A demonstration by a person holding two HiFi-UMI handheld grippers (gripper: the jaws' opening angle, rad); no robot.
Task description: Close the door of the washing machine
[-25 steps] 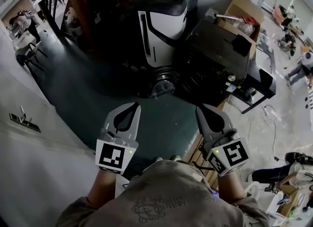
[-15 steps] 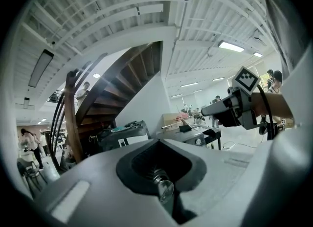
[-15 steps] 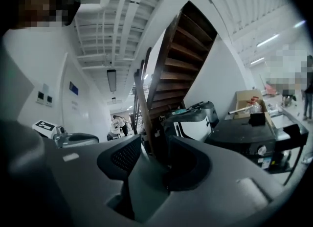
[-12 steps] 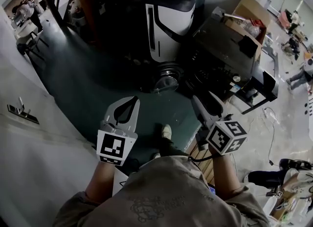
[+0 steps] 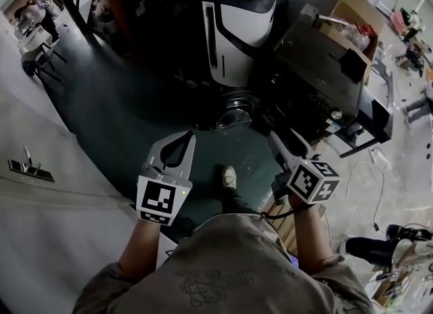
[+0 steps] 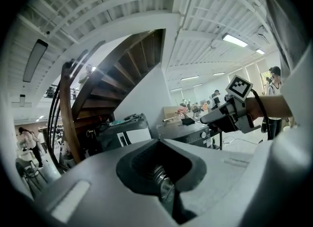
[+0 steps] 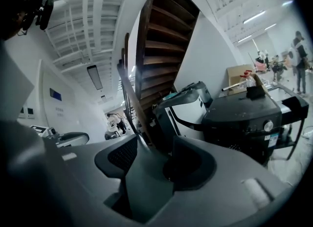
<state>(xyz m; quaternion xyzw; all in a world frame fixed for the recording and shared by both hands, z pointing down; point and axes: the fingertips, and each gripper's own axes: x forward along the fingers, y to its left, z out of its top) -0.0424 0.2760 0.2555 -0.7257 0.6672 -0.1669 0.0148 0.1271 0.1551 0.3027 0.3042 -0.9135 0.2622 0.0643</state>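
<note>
The washing machine (image 5: 318, 76) is a black box at the right of the head view, with a knob on its front. Its round glass door (image 5: 233, 113) stands swung open at the machine's lower left, over the dark green floor. The left gripper (image 5: 183, 135) is held low in front of me, shut and empty, well short of the door. Turned on its side, the right gripper (image 5: 272, 135) is also shut and empty, just below the machine's front. The left gripper view shows the machine (image 6: 188, 133) beyond the shut left gripper (image 6: 159, 142). The right gripper view shows it (image 7: 244, 111) beyond the shut right gripper (image 7: 146, 145).
A black-and-white appliance (image 5: 237, 28) stands left of the washing machine, under a wooden staircase (image 7: 161, 50). An open cardboard box (image 5: 352, 15) sits behind the washer. A white wall (image 5: 40, 191) runs along the left. The person's shoe (image 5: 229, 176) is on the floor between the grippers.
The right gripper has rolled onto its side and moved a little forward. A foot has stepped forward, and the machines sit slightly closer in view. The left gripper has barely moved.
</note>
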